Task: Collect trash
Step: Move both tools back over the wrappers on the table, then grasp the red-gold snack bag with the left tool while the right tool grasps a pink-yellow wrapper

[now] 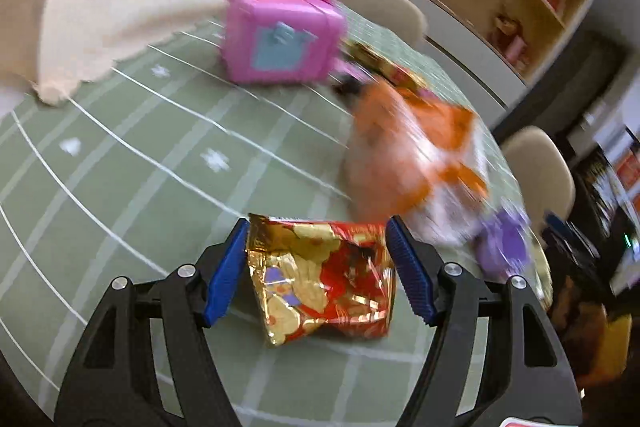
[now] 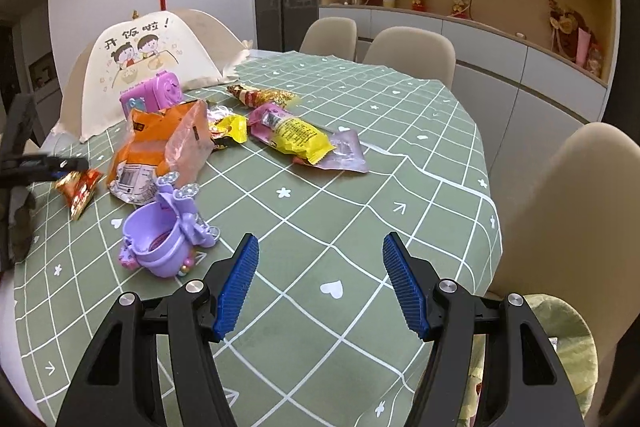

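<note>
The table (image 2: 360, 131), covered in a green checked cloth, is carrying a scatter of wrappers and toys beside a fabric food cover (image 2: 152, 67). The orange bag (image 2: 160, 147), the largest piece of trash, is lying crumpled near the pink toy case (image 2: 154, 93); it is likely light, soft and slippery, so a pinch on a folded edge would suit it. The yellow wrapper (image 2: 300, 137) and the clear pouch under it are lying well apart from both tools. The left gripper (image 1: 316, 267) is bracketing the red-and-gold foil packet (image 1: 320, 279), with its blue pads touching or nearly touching the packet's two side edges; whether they are pressing cannot be told. The packet is probably thin, crinkly and easily crushed, best taken across its width. The right gripper (image 2: 320, 283) is standing wide apart over bare cloth, holding nothing. The left view is blurring the background items, and the packet's contents are not showing.
</note>
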Available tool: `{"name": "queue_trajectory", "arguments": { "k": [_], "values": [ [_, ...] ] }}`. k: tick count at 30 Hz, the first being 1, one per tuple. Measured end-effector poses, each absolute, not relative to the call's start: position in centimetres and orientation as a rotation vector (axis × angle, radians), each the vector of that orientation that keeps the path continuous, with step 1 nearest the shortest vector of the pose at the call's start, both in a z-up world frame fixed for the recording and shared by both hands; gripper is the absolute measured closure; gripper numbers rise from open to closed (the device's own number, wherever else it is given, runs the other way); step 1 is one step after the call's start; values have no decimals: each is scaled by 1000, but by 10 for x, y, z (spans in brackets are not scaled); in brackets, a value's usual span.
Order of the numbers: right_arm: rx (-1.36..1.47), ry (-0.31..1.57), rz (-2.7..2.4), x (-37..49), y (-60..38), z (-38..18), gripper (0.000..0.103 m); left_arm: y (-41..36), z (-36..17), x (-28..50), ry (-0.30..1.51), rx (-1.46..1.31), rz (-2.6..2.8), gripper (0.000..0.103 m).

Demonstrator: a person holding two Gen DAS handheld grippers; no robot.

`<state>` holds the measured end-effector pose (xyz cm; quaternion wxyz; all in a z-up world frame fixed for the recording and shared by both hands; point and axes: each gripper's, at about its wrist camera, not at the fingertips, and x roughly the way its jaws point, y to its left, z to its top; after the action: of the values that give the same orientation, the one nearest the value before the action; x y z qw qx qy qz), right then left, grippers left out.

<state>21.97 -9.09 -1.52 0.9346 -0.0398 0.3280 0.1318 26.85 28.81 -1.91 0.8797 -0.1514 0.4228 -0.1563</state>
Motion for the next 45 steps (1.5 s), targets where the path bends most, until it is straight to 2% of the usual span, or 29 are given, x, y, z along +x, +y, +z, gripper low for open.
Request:
{"name": "queue_trajectory", "arguments": {
  "k": [8, 9, 10, 11, 13, 21, 25, 35, 38, 39, 40, 41, 43, 45],
  "values": [
    [-85, 679, 309, 229, -75, -19, 42, 255, -20, 237, 922, -249, -316, 38],
    [-91, 680, 313, 230, -72, -20, 42, 255, -21, 237, 918, -246, -298, 44],
    [-94, 680, 316, 230, -70, -20, 42, 253, -20, 237, 916, -232, -276, 59],
    [-96, 681, 320, 230, -68, -20, 42, 250, -21, 237, 920, -211, -262, 68],
    [-96, 677, 327, 231, -65, -19, 42, 246, -20, 242, 920, -211, -256, 80],
    [-108, 604, 353, 250, -63, -1, 42, 220, 12, 252, 783, -296, -259, 89],
    [-149, 596, 424, 286, -59, 1, 42, 213, 14, 259, 710, -365, -233, 90],
    [-263, 754, 525, 401, -13, -28, 42, 217, -18, 275, 802, -414, -262, 90],
    [-273, 783, 543, 412, -1, -31, 42, 218, -21, 278, 821, -431, -282, 85],
    [-282, 786, 545, 412, 3, -30, 46, 217, -21, 278, 819, -433, -288, 79],
    [-290, 795, 537, 412, 4, -30, 66, 217, -20, 277, 814, -432, -291, 72],
    [-289, 811, 535, 411, 6, -29, 74, 217, -19, 276, 807, -432, -294, 69],
    [-244, 814, 538, 402, 0, -21, 83, 217, -18, 275, 799, -437, -301, 62],
    [-188, 792, 536, 389, -10, -9, 85, 218, -16, 272, 787, -441, -303, 59]
  ]
}}
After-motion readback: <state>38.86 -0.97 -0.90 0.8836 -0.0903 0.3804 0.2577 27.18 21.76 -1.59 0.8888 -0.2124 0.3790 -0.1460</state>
